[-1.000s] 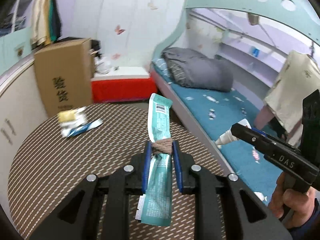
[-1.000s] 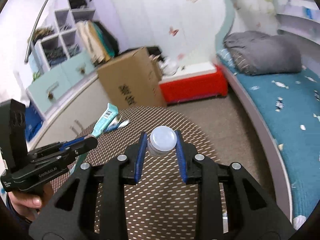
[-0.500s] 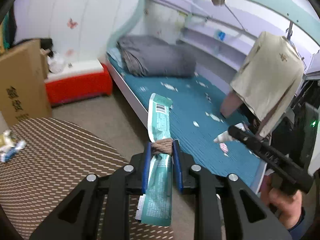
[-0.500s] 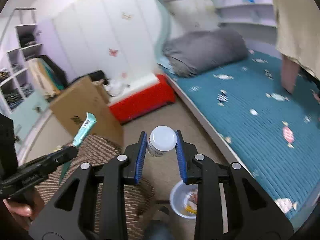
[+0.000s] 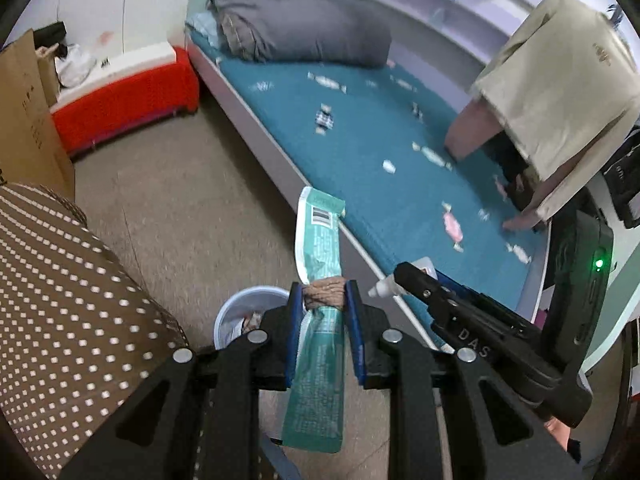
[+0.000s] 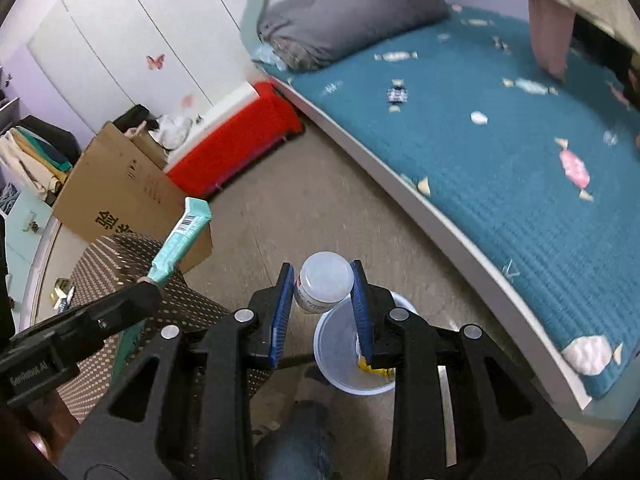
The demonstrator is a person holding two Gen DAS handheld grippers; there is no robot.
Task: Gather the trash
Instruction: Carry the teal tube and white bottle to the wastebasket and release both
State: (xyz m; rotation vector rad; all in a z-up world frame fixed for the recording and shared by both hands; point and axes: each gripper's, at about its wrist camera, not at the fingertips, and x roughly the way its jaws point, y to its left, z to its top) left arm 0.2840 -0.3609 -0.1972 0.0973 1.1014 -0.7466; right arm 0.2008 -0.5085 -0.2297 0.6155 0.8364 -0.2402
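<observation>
My left gripper [image 5: 324,296] is shut on a long teal wrapper [image 5: 318,236] with a brown band around its middle; the wrapper also shows at the left of the right wrist view [image 6: 182,236]. My right gripper [image 6: 322,286] is shut on a small white lidded bottle [image 6: 325,286], whose tip shows in the left wrist view [image 5: 380,288]. Both grippers hang above a pale round bin [image 6: 340,364] on the floor, which holds some scraps; in the left wrist view the bin [image 5: 236,312] lies just beyond and left of the fingers.
A brown dotted round table [image 5: 60,300] lies to the left, with small trash pieces [image 6: 62,294] at its far edge. A bed with a teal cover [image 5: 380,152], a red storage box [image 5: 120,96] and a cardboard box [image 6: 120,192] ring the beige floor.
Both grippers have swung away from the table toward the floor beside the bed and tilted down, still holding their items. The bin has come into view below them.
</observation>
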